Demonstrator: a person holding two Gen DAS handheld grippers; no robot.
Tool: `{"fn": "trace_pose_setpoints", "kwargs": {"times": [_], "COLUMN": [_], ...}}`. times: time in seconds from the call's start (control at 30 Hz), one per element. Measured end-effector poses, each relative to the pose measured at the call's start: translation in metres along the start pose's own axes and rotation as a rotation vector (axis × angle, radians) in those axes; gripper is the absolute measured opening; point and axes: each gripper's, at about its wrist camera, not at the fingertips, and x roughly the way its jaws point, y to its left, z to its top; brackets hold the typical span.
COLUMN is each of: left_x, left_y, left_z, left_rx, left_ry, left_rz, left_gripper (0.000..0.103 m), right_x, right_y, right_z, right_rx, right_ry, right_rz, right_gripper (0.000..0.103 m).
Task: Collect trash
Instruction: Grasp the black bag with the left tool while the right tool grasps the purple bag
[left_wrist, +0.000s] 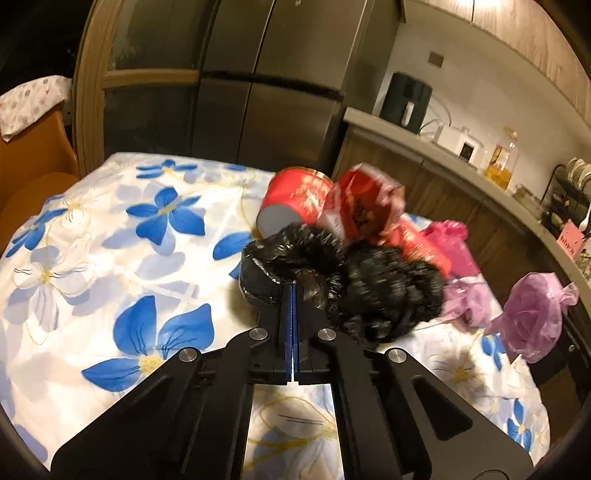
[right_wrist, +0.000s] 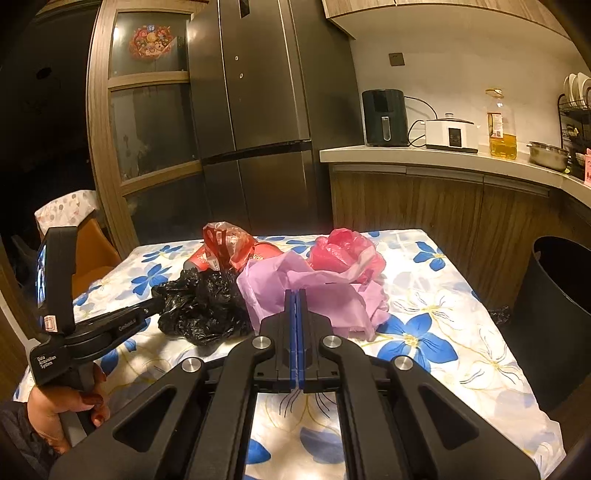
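Black bag: we see the crumpled black bag (right_wrist: 201, 308) lying on the flowered tablecloth (right_wrist: 436, 332), at the near-left edge of the trash heap, which we take as our landmark.
Left gripper: our left gripper (left_wrist: 293, 286) has its blue pads pressed together with a fold of the black bag pinched between the tips; the bag is blurred in the left wrist view, so we judge the hold from the film bunched at the tips.
Lilac bag: the lilac bag (right_wrist: 295, 291) sits just right of the black bag, touching it, in the middle of the heap.
Right gripper: our right gripper (right_wrist: 297, 291) is closed, tips at the lilac bag; whether plastic is caught between them we cannot tell.
Behind the heap: a red-and-white bag (right_wrist: 227, 243), a red cup (left_wrist: 295, 197) on its side, and a pink bag (right_wrist: 343, 249) lie at the heap's far side.
Bin: the black bin (right_wrist: 554, 314) stands off the table's right side, well apart from the heap.
Step in hand: we judge this as the pickup of the black bag.
Next move: it calls for lifting the bag clear of its neighbours without dragging them, then carrying it across to the bin.
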Motion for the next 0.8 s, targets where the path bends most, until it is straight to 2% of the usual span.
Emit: {"fn": "trace_pose_setpoints", "kwargs": {"times": [0.4,0.8], "left_x": [-0.086,-0.105], "left_y": [-0.022,-0.08], "left_z": [0.014,0.007], "left_rx": [0.024,0.11], "left_ry": [-0.189,-0.206], "left_rz": [-0.042,-0.154], "left_gripper": [0.0,0.0], "right_x": [-0.032,-0.058], "right_y": [-0.009,-0.029], "right_z": [0.005,0.003], "right_rx": [0.02,0.035], "right_ry": [-0.05,-0.078], "right_rz": [0.016,-0.016], "right_gripper": [0.001,0.001]}}
